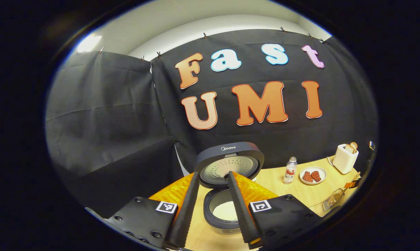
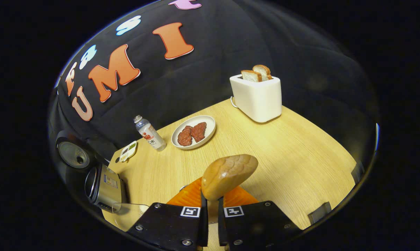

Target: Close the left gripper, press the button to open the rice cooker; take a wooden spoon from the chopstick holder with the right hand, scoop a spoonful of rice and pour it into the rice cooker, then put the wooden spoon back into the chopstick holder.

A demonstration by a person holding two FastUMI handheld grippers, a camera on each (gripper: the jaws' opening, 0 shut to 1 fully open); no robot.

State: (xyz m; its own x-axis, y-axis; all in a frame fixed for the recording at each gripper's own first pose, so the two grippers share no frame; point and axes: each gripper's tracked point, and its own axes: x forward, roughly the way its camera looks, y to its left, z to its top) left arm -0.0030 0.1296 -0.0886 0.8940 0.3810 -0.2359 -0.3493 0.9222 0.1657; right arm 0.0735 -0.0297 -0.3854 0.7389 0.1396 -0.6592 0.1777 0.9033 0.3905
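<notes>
In the left gripper view the rice cooker (image 1: 227, 212) stands with its lid (image 1: 231, 162) raised, and white rice lies in its inner pot (image 1: 225, 210). My left gripper (image 1: 213, 176) hovers just in front of it, open, with nothing between its fingers. In the right gripper view my right gripper (image 2: 211, 205) is shut on the handle of the wooden spoon (image 2: 229, 174). The spoon's rounded bowl points forward over the table. The rice cooker (image 2: 103, 188) lies far off to its left, lid (image 2: 72, 153) up.
An orange mat (image 1: 171, 191) lies under the cooker. On the wooden table (image 2: 293, 157) stand a drink bottle (image 2: 149, 134), a plate of red meat (image 2: 193, 132) and a white toaster (image 2: 257, 96) with bread. A wire holder (image 1: 332, 200) sits at the table's right edge.
</notes>
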